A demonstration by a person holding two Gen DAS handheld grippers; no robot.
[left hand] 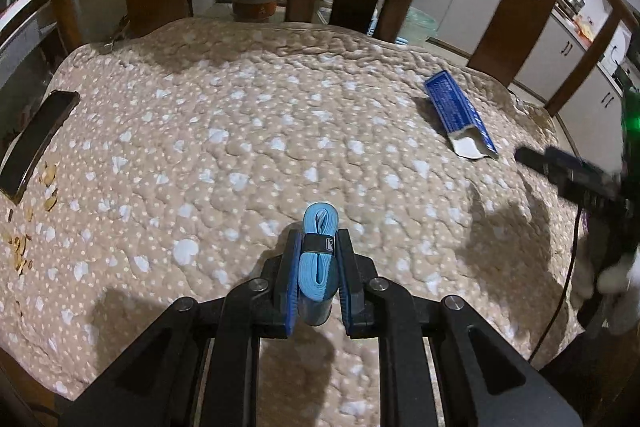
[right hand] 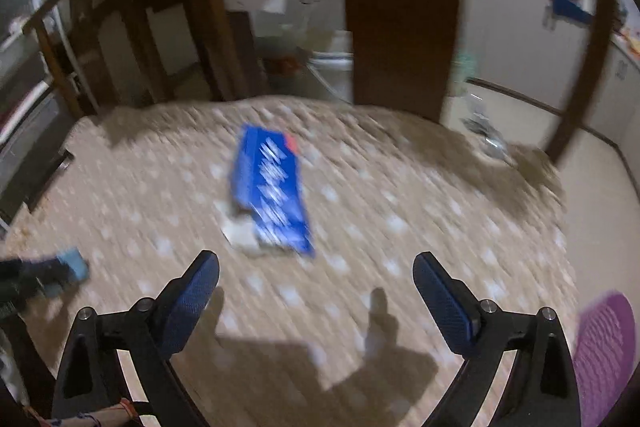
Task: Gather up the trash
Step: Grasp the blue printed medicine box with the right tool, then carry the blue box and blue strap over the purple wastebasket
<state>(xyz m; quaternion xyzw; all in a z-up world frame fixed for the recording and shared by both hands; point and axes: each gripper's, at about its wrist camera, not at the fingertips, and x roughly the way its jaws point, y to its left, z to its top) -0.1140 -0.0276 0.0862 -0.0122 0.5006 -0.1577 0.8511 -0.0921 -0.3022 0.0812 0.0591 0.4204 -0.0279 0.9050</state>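
Blue ribbed pads of the left gripper (left hand: 317, 279) are clenched on a light-blue strap roll (left hand: 318, 259), bound by a black band; it stands upright between them, just above the quilted cushion (left hand: 248, 131). The roll looks soft and light, and should squash slightly rather than slip.

Farther out, the right gripper (right hand: 316, 303) hovers with jaws wide apart and nothing between them, pointed at a blue carton (right hand: 270, 187) lying flat on the cushion, near but not touching. One end of the carton is torn open, showing white inside; whether anything remains in it I cannot tell. It is probably thin card: light, easily crushed, slick on its printed faces. A grip across its narrow width near the middle would likely hold best, as the open end may collapse.

At the cushion's left edge lie scattered nut shells (left hand: 24, 227) beside a dark phone (left hand: 38, 139). No bin shows in either view.
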